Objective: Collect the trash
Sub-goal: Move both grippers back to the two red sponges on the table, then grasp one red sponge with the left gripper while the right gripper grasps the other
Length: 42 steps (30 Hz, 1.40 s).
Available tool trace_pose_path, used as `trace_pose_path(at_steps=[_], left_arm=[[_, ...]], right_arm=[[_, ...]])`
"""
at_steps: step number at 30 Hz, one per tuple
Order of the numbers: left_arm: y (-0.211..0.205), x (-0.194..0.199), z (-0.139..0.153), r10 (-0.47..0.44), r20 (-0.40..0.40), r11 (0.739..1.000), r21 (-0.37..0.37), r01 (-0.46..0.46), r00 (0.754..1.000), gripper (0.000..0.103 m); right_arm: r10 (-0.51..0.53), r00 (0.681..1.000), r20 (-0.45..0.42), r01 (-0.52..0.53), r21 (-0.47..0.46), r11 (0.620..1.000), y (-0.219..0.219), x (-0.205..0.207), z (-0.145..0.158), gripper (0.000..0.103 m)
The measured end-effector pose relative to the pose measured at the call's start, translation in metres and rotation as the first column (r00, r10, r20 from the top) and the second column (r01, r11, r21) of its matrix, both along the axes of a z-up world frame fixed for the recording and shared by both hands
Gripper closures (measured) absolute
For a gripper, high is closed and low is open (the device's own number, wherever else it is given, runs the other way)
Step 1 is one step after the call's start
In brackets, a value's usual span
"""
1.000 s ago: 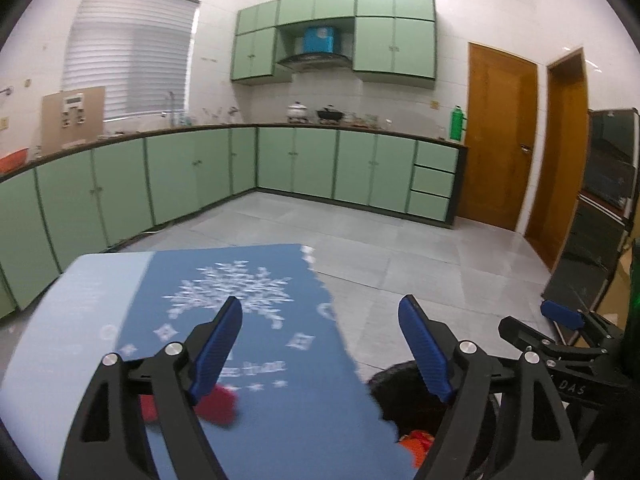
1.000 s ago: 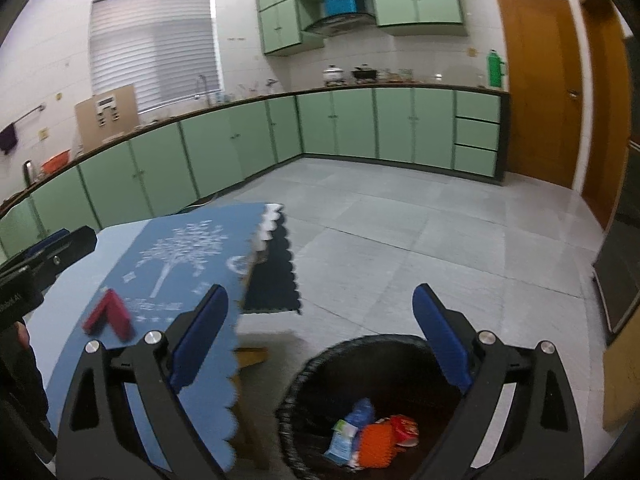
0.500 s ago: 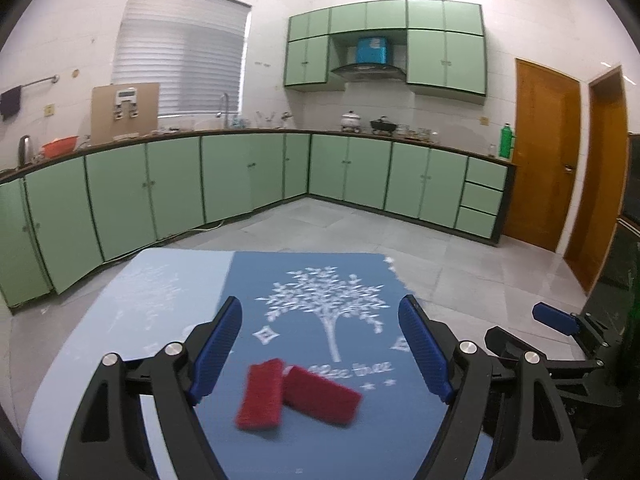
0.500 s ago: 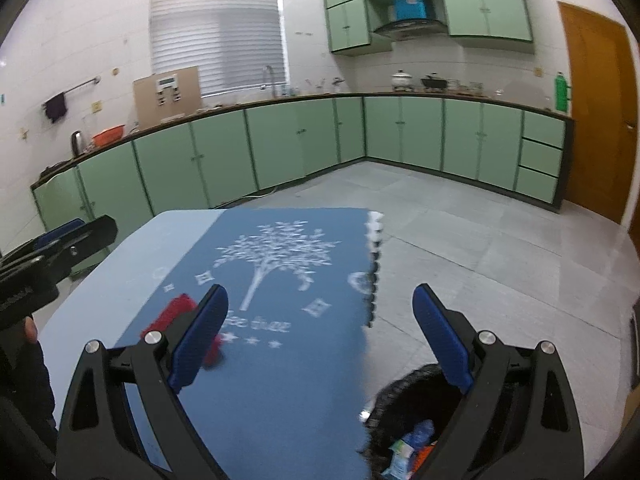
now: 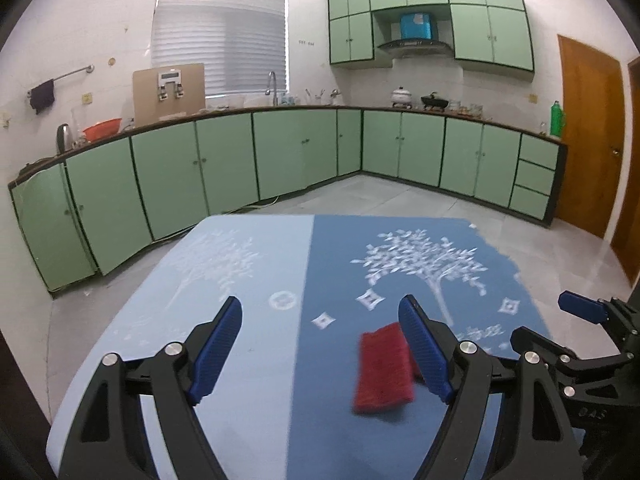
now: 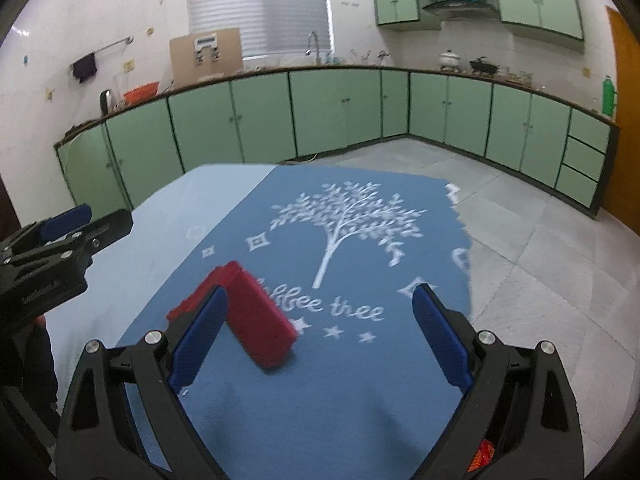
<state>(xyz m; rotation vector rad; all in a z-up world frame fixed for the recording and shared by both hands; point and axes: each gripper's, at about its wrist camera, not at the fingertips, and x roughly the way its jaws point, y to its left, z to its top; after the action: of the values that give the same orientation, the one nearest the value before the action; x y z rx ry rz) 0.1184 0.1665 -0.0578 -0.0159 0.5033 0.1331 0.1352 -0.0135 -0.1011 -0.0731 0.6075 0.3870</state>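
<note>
Two red rectangular pieces of trash lie side by side on the blue tablecloth point(image 6: 360, 360). The right wrist view shows one point(image 6: 260, 320) in front and the other point(image 6: 200, 296) partly behind my right gripper's left finger. The left wrist view shows one red piece point(image 5: 382, 368) beside my left gripper's right finger. My left gripper point(image 5: 320, 352) is open and empty above the table. My right gripper point(image 6: 320, 340) is open and empty, with the red pieces at its left side. The left gripper also shows in the right wrist view point(image 6: 60, 240), and the right gripper shows in the left wrist view point(image 5: 580, 312).
The table has a light blue half point(image 5: 240, 280) and a dark blue half with a white tree print point(image 6: 344, 216). Green kitchen cabinets point(image 5: 280, 160) line the far walls. A bit of orange trash point(image 6: 484, 454) shows low at the table's right edge. Grey tiled floor point(image 6: 540, 240) lies to the right.
Both grippers swung left from the black bin over the table. The bin left the views. The red pieces now lie close under both open grippers.
</note>
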Motion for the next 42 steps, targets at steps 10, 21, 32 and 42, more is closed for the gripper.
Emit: trace_pose_path(at_steps=[10,21,32,42], left_arm=[[0.012,0.005,-0.022,0.022,-0.058,1.0,-0.009,-0.022,0.998,0.024],[0.011,0.01,-0.031,0.017,-0.085,1.0,-0.014,-0.019,0.996,0.024],[-0.006,0.013,-0.033,-0.017,-0.098,1.0,-0.018,0.016,0.995,0.024],[-0.03,0.014,-0.036,-0.076,-0.122,0.997,-0.036,0.072,0.99,0.024]], right_arm=[[0.05,0.995,-0.089,-0.053,-0.039,0.998,0.022,0.016,-0.026,0.026],[0.106,0.977,-0.186,-0.115,-0.038,0.993,0.028,0.028,-0.04,0.057],[0.137,0.975,-0.175,-0.139,-0.003,0.99,0.023,0.023,-0.036,0.082],[0.136,0.983,-0.12,-0.136,0.006,0.991,0.011,0.008,-0.017,0.093]])
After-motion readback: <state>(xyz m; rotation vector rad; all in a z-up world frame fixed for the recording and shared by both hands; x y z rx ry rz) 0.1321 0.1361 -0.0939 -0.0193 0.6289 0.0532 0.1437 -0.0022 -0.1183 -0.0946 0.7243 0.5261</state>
